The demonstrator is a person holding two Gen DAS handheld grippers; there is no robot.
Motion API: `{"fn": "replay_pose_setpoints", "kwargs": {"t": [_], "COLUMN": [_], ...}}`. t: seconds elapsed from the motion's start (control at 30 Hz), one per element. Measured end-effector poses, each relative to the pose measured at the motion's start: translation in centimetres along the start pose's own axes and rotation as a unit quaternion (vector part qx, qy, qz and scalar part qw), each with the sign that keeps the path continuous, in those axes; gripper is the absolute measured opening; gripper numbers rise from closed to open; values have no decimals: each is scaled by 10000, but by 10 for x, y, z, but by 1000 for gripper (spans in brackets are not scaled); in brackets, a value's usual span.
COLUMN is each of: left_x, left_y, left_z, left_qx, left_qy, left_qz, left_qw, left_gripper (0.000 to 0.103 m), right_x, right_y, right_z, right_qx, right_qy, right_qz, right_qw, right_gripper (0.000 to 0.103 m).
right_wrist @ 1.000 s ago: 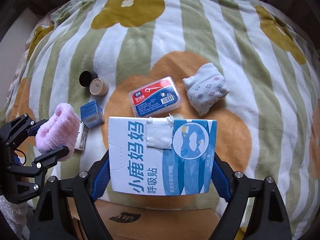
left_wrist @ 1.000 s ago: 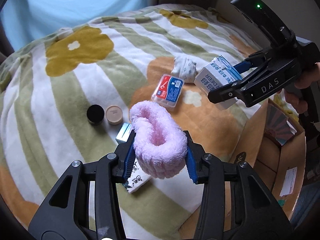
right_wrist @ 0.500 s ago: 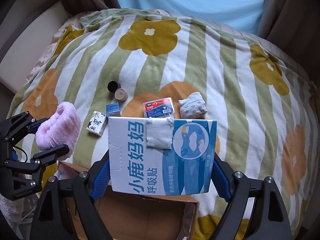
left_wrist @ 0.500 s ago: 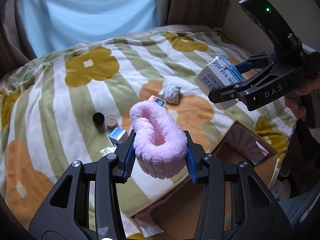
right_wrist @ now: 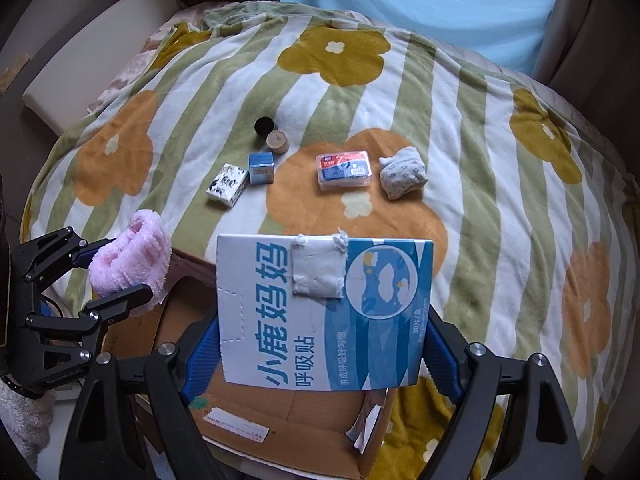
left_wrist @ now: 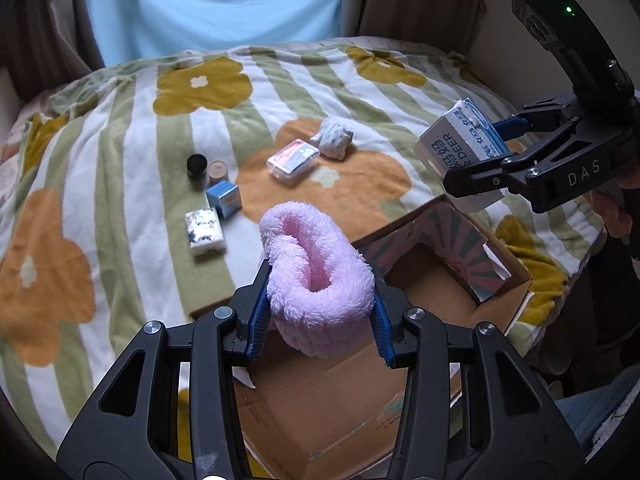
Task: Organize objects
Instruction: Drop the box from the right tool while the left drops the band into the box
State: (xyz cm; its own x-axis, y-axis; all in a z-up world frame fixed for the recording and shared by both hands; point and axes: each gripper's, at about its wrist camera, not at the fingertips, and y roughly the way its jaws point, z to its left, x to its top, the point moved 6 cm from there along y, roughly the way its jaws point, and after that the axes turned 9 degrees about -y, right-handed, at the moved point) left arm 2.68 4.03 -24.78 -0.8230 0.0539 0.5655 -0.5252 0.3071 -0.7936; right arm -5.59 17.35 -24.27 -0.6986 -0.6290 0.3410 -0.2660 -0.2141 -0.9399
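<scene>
Both tools are loaded over the open brown cardboard box (left_wrist: 436, 292) at the bed's edge: the left gripper (left_wrist: 320, 320) pinches a fluffy pink fabric band (left_wrist: 316, 276), the right gripper (right_wrist: 320, 344) clamps a blue-and-white carton (right_wrist: 324, 312). Next comes lowering and releasing both (6 small items wait on the blanket).

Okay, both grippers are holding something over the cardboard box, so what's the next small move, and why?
Probably lower the left gripper a little and open its fingers to drop the pink fluffy scrunchie. It already hangs over the open cardboard box, so a release should land inside. The right gripper can follow with the blue and white carton.
</scene>
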Motion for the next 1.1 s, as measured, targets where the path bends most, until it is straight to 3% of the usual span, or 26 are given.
{"fn": "replay_pose_setpoints", "kwargs": {"t": [0.47, 0.9, 0.93, 1.0, 1.03, 1.1], "left_x": [-74, -60, -59, -59, -59, -59], "left_y": [39, 49, 50, 50, 49, 47], "left_z": [12, -3, -5, -8, -10, -11], "left_qx": [259, 313, 326, 383, 350, 301], "left_qy": [-556, -322, -308, -304, -304, -345], "left_qz": [680, 813, 858, 923, 875, 817], "left_qw": [9958, 9957, 9953, 9945, 9951, 9956], "left_gripper": [40, 43, 50, 90, 102, 103], "right_x": [-76, -77, -77, -79, -80, -80], "right_y": [65, 77, 78, 80, 82, 80], "right_z": [32, 28, 28, 27, 26, 21], "right_qx": [428, 392, 388, 461, 553, 604], "right_qy": [77, 192, 194, 285, 348, 450], "right_qz": [559, 577, 584, 736, 755, 600], "right_qw": [9975, 9974, 9973, 9958, 9950, 9954], "right_gripper": [84, 84, 85, 89, 97, 102]}}
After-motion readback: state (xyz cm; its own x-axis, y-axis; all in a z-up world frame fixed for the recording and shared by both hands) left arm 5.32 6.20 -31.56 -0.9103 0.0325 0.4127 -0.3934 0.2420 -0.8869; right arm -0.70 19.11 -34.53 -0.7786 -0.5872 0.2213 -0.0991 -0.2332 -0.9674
